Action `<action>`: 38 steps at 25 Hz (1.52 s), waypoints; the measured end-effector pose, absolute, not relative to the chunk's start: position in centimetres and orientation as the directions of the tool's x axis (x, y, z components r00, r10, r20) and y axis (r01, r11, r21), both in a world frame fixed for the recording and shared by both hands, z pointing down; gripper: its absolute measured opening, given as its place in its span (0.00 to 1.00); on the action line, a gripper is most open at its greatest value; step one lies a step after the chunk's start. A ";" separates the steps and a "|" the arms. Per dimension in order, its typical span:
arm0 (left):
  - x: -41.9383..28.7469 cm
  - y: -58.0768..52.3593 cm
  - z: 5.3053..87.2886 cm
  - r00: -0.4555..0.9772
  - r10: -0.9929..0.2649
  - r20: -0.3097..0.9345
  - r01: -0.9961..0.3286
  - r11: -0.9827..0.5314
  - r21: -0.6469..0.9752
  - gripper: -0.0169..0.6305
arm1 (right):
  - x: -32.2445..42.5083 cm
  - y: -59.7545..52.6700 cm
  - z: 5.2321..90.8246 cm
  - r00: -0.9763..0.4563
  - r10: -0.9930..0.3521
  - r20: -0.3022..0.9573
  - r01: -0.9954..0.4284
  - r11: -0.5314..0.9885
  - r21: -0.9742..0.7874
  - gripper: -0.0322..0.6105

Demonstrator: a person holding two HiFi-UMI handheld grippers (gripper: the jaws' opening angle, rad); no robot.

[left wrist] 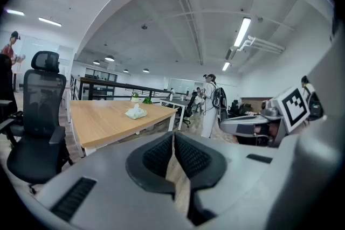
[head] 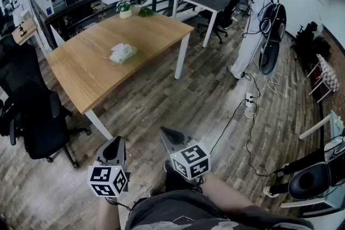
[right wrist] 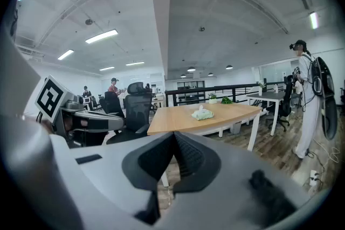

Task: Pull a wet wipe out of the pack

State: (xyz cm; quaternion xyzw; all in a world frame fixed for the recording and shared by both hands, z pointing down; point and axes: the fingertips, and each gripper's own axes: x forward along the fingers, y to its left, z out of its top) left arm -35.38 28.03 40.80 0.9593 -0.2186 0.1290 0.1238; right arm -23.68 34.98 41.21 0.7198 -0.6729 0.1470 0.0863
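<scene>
Step in hand: approach. Judging by the gap to the work, no pull has begun.
Pack location: the wet wipe pack (head: 123,53) lies near the middle of the wooden table (head: 86,70), well apart from both grippers. A white tuft of wipe (left wrist: 136,107) stands up from its top.
Left gripper (head: 115,141): jaws pressed together, nothing between them, held low in front of the person.
Right gripper (head: 165,131): jaws likewise together and empty, just beside the left.
Route: step to the near table edge, keeping off the office chair (head: 38,121) at its left.
Preparation: part the jaws before reaching the pack.
Hold-down: rest one gripper on the pack body beside the opening, as a light pack probably lifts with the wipe.
Pull: pinch the tuft low and draw it straight up, slowly.
Risk: a fast pull may drag a second wipe out.
</scene>
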 end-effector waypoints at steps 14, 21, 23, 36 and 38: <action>-36.3 28.9 41.6 0.863 -0.392 0.318 -0.461 -0.869 0.179 0.06 | -24.3 35.6 41.8 0.040 -0.947 0.320 -0.988 -0.085 -0.126 0.09; -37.3 29.2 41.6 0.869 -0.383 0.314 -0.453 -0.870 0.194 0.06 | -23.3 36.7 41.4 0.136 -0.945 0.298 -0.976 -0.180 -0.126 0.09; -37.7 29.4 41.9 0.870 -0.377 0.316 -0.449 -0.871 0.197 0.06 | -23.5 37.1 41.5 0.151 -0.944 0.292 -0.974 -0.193 -0.120 0.09; -36.4 26.2 43.4 0.867 -0.367 0.337 -0.453 -0.862 0.228 0.06 | -21.5 35.2 43.3 0.189 -0.938 0.289 -0.964 -0.234 -0.130 0.09; -35.6 25.3 43.6 0.866 -0.366 0.341 -0.454 -0.861 0.230 0.06 | -20.8 34.2 43.6 0.175 -0.938 0.299 -0.965 -0.224 -0.138 0.09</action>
